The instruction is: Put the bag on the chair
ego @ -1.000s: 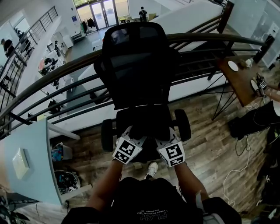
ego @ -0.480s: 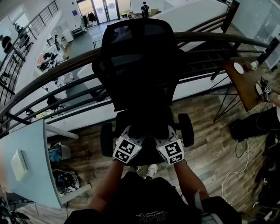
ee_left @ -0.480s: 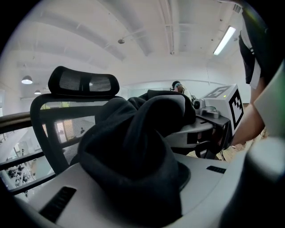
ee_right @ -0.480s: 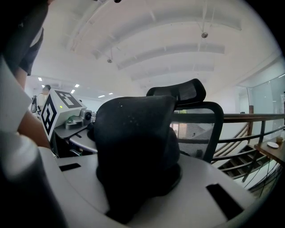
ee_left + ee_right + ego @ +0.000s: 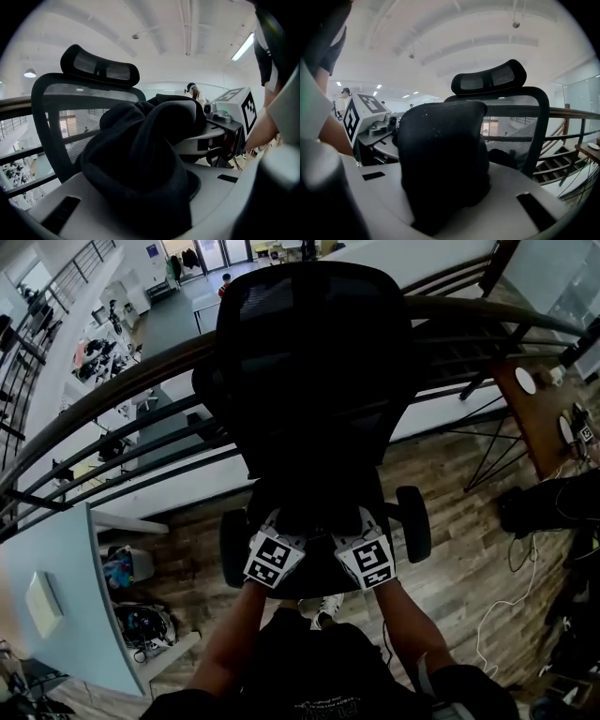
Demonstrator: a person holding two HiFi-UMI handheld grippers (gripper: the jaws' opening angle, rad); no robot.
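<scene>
Closest to you, both tools are gripping. The left tool (image 5: 279,527) has its jaws only a little apart, pinched on a thick bunch of the black soft fabric bag (image 5: 140,159). The right tool (image 5: 362,527) has its jaws almost together on a thinner fold of the same bag. The bag hangs slung between them, its bulk just ahead of the marker cubes. It sits over the front part of the padded seat (image 5: 314,486) of the black mesh office chair (image 5: 314,362). From your head view the dark bag and dark seat merge, so I cannot tell whether the bottom already rests on the cushion.

Judging by that, you are at the set-down. Keep both tools level with each other so the bag comes down flat, not tipped to one side. Carry it a little further in, between the two armrests (image 5: 413,523), so its weight lands mid-seat and not on the front lip. Let go only once the fabric slackens between your tools, and open both together. Draw straight back so a jaw does not snag a fold. Beyond the backrest is only the curved metal railing (image 5: 112,399) and a drop to the floor below, so don't overshoot.
</scene>
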